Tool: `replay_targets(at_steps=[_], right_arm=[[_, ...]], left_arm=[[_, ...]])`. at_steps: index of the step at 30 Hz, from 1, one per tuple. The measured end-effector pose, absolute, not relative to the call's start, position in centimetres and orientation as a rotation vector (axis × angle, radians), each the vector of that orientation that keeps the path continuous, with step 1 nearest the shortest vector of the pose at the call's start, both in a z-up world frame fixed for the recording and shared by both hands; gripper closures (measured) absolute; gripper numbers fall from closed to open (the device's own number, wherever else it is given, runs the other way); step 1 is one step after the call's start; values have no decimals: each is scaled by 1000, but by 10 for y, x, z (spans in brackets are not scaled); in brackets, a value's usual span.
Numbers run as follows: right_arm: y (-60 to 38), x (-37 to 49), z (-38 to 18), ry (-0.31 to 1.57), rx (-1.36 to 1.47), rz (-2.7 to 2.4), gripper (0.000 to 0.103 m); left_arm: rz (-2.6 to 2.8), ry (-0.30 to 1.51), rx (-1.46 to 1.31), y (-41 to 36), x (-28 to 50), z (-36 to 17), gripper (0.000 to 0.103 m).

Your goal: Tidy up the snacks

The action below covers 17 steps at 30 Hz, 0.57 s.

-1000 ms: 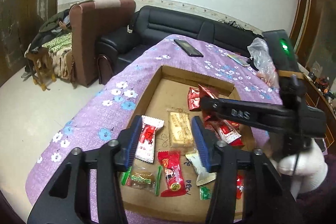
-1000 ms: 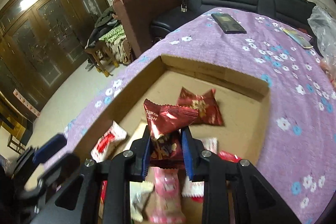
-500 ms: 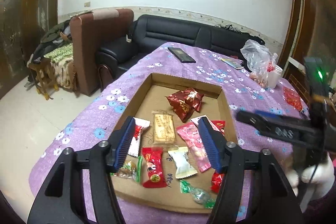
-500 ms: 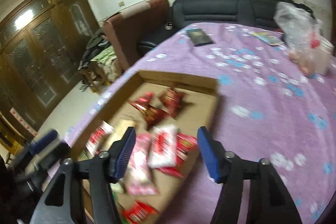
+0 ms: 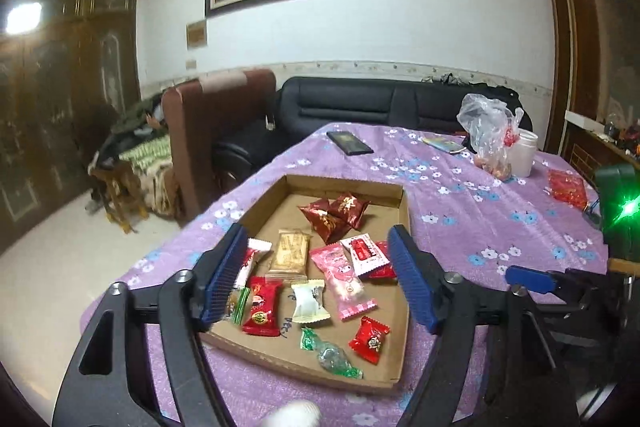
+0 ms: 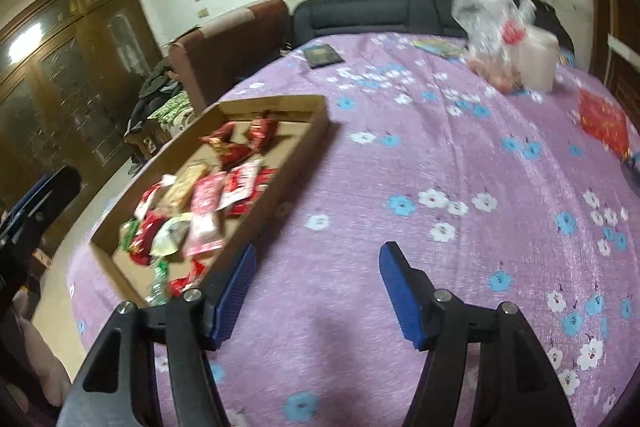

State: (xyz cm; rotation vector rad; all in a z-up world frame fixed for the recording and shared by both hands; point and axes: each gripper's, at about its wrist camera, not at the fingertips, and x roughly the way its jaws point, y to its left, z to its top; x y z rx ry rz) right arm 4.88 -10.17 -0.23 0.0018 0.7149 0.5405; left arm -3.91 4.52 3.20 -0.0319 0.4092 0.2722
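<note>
Plainly, snack wrappers (image 5: 335, 277) in cardboard tray (image 5: 344, 184), print unreadable; left gripper (image 5: 316, 277) and right gripper (image 6: 316, 301) both spread, empty.

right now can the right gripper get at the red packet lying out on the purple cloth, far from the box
Probably yes. The right gripper is open and empty over bare tablecloth, and nothing stands between it and the red packet. The plastic bag sits off to the side.
</note>
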Motion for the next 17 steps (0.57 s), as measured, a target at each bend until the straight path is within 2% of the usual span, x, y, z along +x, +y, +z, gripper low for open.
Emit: replay_targets(at_steps=[17], right_arm=[[-55, 9, -3, 681, -120, 615, 33]], left_arm=[[234, 542, -90, 44, -42, 21, 18]])
